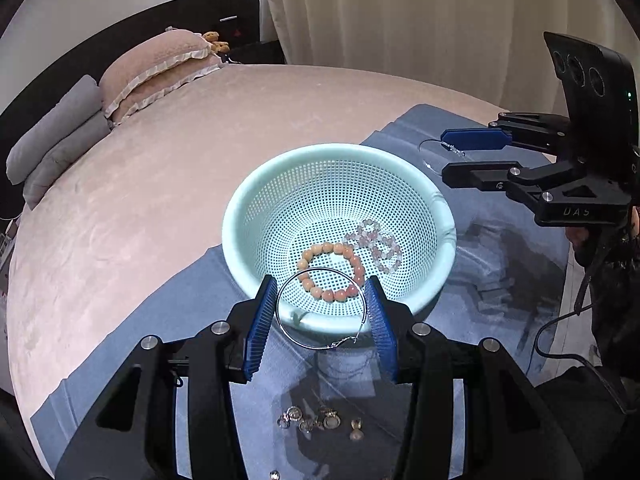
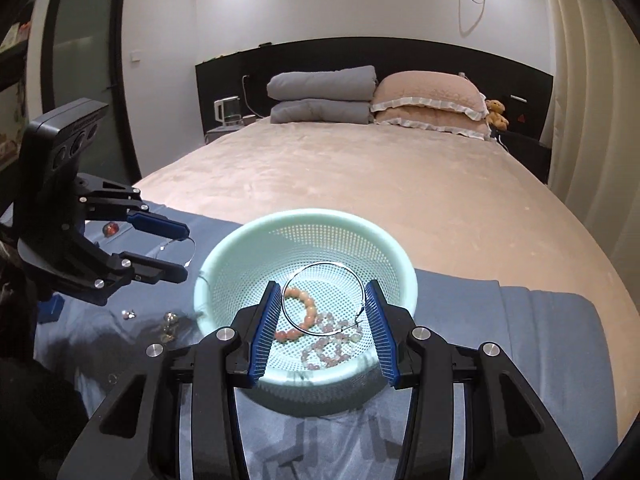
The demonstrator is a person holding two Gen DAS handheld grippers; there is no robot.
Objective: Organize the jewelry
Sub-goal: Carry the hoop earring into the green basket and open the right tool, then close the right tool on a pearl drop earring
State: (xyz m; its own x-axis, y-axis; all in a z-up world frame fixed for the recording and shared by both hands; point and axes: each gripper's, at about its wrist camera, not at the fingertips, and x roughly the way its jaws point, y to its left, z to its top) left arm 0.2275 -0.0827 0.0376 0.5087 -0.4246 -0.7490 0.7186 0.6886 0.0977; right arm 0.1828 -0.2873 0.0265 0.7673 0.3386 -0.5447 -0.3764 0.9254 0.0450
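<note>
A mint green perforated basket (image 1: 240, 216) (image 2: 304, 216) stands on a blue cloth (image 1: 500, 240) on the bed. In it lie an orange bead bracelet (image 1: 332, 276) (image 2: 304, 312) and a pale pink bead bracelet (image 1: 376, 244) (image 2: 332, 344). My left gripper (image 1: 322, 280) (image 2: 187, 254) is shut on a silver hoop earring (image 1: 320, 268) (image 2: 192, 248), held above the basket's near rim. My right gripper (image 2: 323, 284) (image 1: 444, 154) is shut on a second silver hoop earring (image 2: 332, 263) (image 1: 422, 156), over the basket's other side.
Several small rings and charms (image 1: 316, 420) (image 2: 168, 324) lie loose on the blue cloth below my left gripper. A red bead piece (image 2: 111, 229) sits farther along the cloth. Pillows (image 2: 428, 100) and folded grey quilts (image 2: 320, 96) are at the bed's head. A curtain (image 1: 400, 20) hangs beside the bed.
</note>
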